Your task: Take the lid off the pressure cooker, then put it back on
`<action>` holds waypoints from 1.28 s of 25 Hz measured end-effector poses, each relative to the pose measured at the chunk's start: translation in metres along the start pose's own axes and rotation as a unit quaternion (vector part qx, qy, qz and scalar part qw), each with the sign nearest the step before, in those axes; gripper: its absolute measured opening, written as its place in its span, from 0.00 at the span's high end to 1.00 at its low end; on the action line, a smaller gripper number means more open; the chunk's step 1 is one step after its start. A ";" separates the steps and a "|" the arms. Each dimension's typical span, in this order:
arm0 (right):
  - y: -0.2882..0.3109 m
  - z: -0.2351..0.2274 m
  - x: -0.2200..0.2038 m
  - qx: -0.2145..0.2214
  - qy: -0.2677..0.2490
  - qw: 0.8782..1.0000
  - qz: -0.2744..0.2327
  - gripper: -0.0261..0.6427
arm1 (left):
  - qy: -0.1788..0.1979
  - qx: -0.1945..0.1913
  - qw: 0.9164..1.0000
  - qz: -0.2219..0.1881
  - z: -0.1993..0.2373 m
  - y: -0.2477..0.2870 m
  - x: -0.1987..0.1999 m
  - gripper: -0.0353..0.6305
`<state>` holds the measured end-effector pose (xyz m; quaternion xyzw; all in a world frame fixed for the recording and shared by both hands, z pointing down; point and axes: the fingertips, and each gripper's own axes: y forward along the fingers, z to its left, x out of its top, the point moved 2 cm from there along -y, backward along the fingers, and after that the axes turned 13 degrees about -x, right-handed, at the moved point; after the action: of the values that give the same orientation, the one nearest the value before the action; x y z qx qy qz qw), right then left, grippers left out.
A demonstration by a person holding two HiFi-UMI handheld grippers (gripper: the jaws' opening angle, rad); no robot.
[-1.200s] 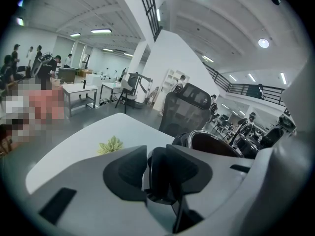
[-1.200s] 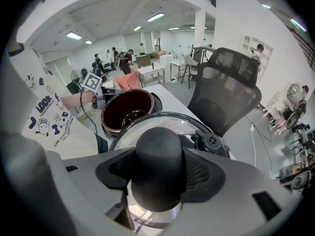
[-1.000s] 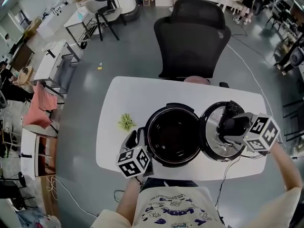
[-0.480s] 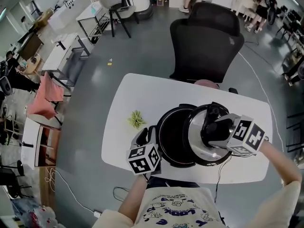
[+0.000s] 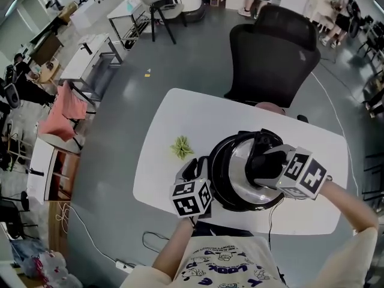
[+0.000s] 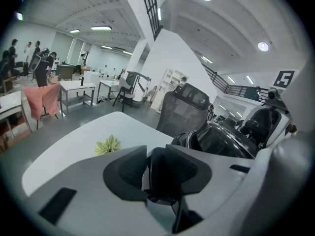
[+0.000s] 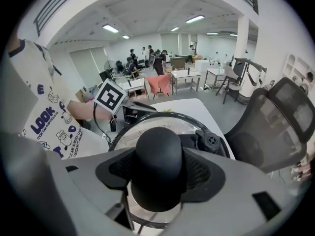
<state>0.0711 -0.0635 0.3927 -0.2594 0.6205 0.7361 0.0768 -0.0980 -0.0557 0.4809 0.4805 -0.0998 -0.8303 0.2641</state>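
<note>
The white, round-cornered worktop point(image 5: 198, 119) carries a black round pressure cooker point(image 5: 217, 170) towards its front edge. A small green leafy sprig point(image 5: 181, 147) lies near the cooker's left side, not touching it.

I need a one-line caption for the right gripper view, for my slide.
Right gripper holds the pressure cooker lid by its black knob.

Right gripper point(image 7: 158, 173) jaws clamp the lid's point(image 7: 147, 132) black knob point(image 7: 158, 166).

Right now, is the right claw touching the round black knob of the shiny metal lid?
Touching. The right gripper view shows both pads of the right claw pressed against the round black knob of the shiny metal lid.
</note>
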 end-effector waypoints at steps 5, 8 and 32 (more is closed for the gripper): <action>0.009 0.006 0.009 -0.016 0.023 1.000 0.000 0.52 | -0.007 -0.006 1.000 0.001 0.004 0.000 0.000 0.77; 0.014 0.008 0.013 -0.025 0.036 0.999 0.000 0.52 | -0.010 -0.011 1.000 0.002 0.005 0.001 0.000 0.77; 0.033 0.017 0.018 -0.047 0.055 0.997 0.006 0.52 | -0.047 -0.024 0.999 -0.006 0.016 0.000 0.004 0.75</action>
<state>0.0363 -0.0584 0.4141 -0.2990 0.5899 0.7496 0.0257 -0.1129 -0.0589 0.4860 0.4348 -0.0896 -0.8557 0.2660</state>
